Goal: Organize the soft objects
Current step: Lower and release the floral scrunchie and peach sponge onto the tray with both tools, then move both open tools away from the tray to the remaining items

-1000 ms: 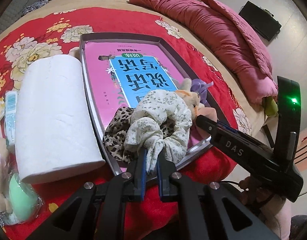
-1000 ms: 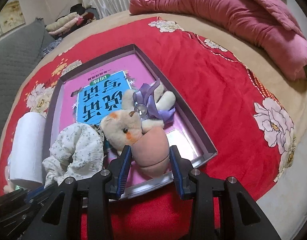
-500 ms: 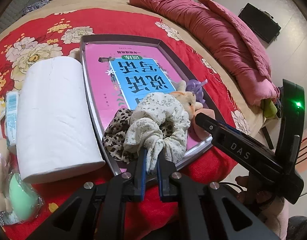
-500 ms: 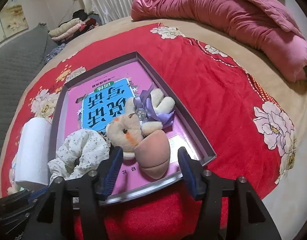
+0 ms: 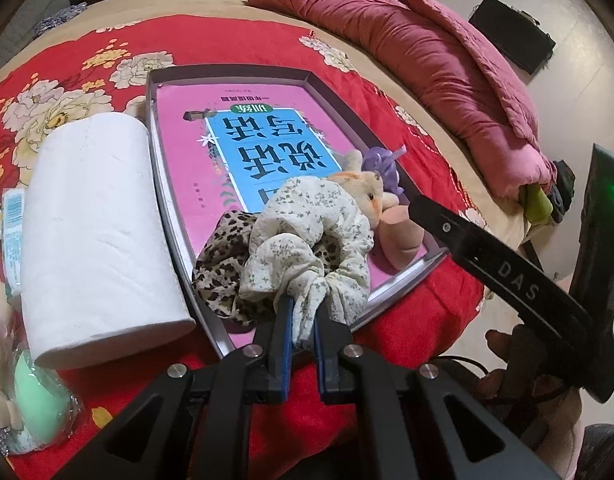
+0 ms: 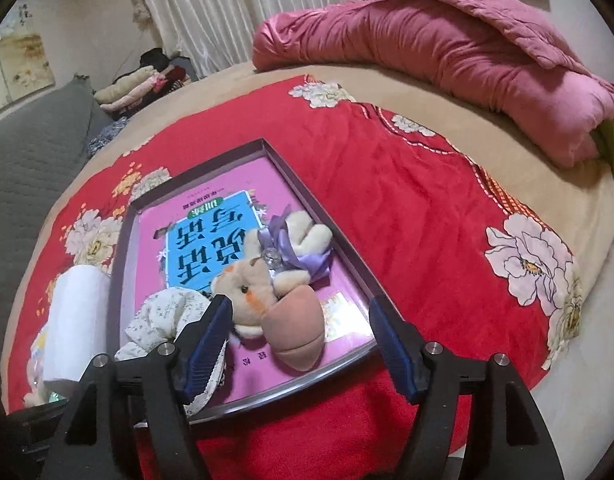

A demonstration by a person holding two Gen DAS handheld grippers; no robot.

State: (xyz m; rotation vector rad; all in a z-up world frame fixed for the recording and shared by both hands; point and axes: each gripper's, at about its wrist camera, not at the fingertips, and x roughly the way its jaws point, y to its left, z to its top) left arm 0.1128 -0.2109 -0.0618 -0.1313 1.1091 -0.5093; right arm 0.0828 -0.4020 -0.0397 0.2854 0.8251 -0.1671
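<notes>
The left claw [image 5: 303, 316] pinches the floral scrunchie [image 5: 311, 236] over the tray [image 5: 403, 286] ahead, probably to place it; the right claw [image 6: 299, 344] is spread wide.

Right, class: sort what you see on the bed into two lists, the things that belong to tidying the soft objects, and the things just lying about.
Part of the job:
- floral scrunchie, held by the left gripper
- leopard scrunchie
- plush toy, lying in the tray
- right gripper, jaws open

Lying about:
- paper roll
- pink quilt
- folded clothes
- green sponge
</notes>
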